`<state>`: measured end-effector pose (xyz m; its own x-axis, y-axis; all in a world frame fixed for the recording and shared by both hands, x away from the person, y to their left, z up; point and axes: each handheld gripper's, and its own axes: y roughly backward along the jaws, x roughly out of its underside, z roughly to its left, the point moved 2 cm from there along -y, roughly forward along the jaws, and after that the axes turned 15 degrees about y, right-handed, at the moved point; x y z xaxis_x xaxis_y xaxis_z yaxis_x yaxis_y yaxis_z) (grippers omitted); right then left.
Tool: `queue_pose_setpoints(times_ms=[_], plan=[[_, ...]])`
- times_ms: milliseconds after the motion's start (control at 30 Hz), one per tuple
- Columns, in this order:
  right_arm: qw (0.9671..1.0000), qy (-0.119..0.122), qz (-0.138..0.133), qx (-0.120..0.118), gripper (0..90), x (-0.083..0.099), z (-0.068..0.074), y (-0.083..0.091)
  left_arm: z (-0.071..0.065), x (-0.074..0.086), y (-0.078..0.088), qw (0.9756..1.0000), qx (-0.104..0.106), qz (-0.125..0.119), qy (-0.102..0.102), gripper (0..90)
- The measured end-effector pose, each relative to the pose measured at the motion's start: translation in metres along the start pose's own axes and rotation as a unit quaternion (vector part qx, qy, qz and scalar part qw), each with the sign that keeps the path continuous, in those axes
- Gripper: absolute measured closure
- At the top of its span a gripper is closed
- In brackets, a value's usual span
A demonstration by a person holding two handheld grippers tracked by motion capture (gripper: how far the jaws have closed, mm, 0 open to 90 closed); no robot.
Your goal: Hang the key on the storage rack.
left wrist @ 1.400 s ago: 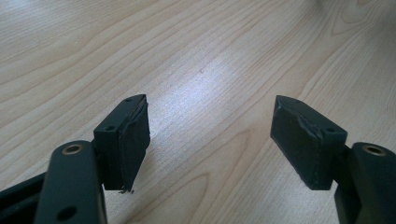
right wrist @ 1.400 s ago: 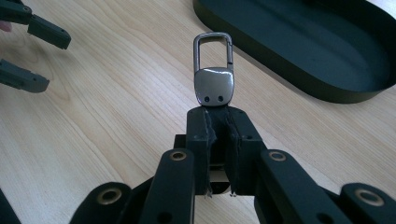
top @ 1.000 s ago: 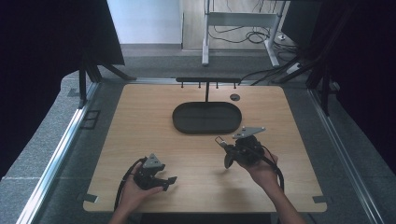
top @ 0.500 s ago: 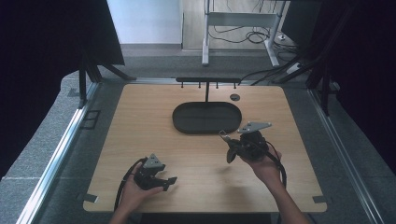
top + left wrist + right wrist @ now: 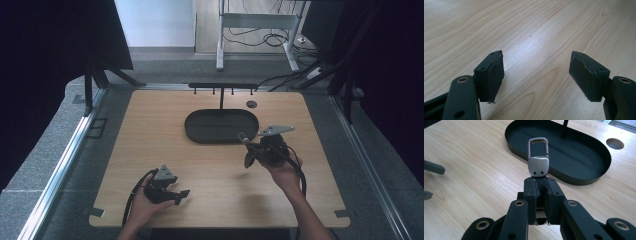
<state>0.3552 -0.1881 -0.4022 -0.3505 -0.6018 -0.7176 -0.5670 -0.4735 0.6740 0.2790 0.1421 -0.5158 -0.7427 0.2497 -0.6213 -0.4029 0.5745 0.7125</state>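
A recording bench in a lab or test room

A bare wooden table (image 5: 150, 150) was set inside a metal frame (image 5: 55, 170) on grey carpet (image 5: 30, 165), screened at both sides by black curtains (image 5: 45, 45). Loose cables (image 5: 250, 37) were trailed across the floor behind it, beside the leg of a white stand (image 5: 220, 45). On the table, a black oval tray (image 5: 200, 135) under a small hook rail (image 5: 222, 86) was laid out as a staged set-up, not as household furniture.
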Motion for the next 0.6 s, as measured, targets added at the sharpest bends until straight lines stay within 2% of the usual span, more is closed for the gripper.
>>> queue_pose_setpoints(times_ms=[200, 600], plan=[[0.9999, -0.015, -0.005, 0.005, 80.7, 0.0, -0.01, -0.004, 0.0, 0.0, 0.0, 1.0, 0.0, 0.001, -0.001, 28.7], [0.9997, -0.018, -0.009, 0.016, 80.7, -0.01, -0.018, -0.006, -0.001, 0.0, -0.001, 1.0, 0.003, 0.003, -0.001, 28.7]])
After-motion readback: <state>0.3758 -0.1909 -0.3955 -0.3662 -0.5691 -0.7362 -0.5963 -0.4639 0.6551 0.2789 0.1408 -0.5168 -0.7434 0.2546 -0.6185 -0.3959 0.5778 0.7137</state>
